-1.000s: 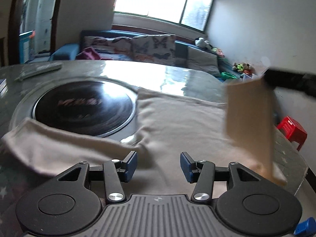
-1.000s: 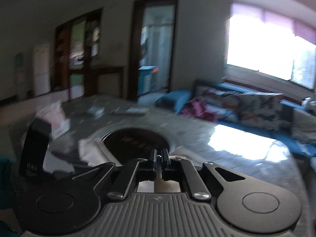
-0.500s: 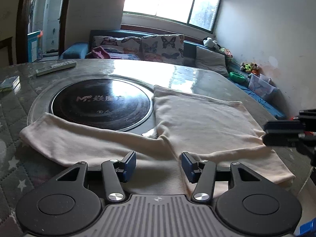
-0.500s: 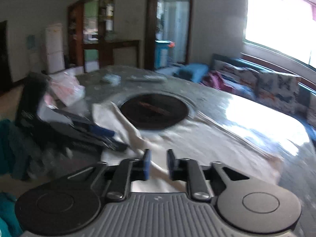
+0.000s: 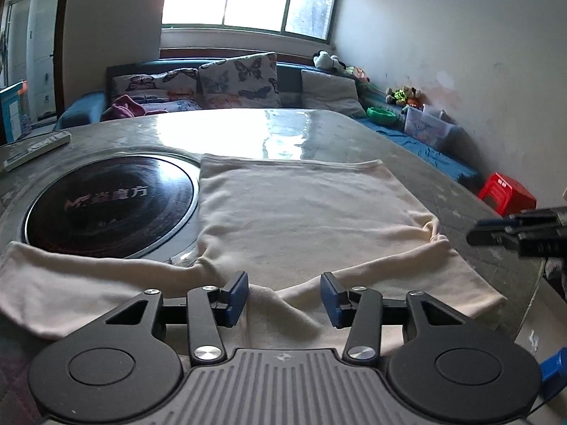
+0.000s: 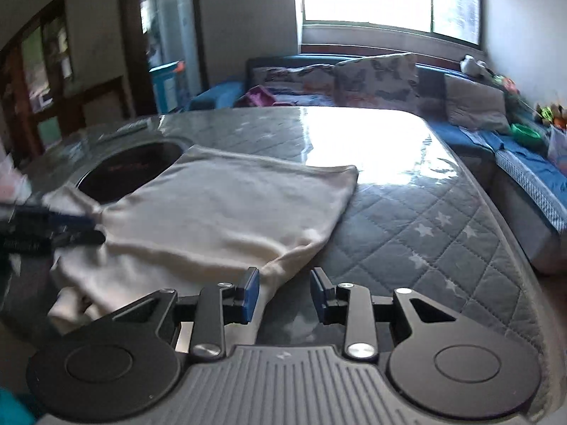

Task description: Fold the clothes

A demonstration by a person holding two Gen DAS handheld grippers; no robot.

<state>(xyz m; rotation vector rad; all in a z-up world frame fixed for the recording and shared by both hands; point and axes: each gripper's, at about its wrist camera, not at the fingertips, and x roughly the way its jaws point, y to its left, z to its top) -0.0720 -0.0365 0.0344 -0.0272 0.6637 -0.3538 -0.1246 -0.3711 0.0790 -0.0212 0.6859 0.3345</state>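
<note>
Item: cream garment [image 5: 301, 219], lying on my quilted table [image 6: 425, 219], centre to 9 o'clock. Right sleeve already folded across the chest; left sleeve, spread over the black cooktop [image 5: 106, 205] at 10 o'clock, remains, as I judge do the body folds. My left gripper [image 5: 283, 295] has just narrowed but stands parted, empty, above the collar. Right gripper [image 6: 283, 295], just released, open, empty, at the garment's edge.

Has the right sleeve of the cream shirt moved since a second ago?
Yes. The cream shirt's right sleeve, earlier lifted above the table, now lies flat near its edge; the right gripper, open, is beside it.
</note>
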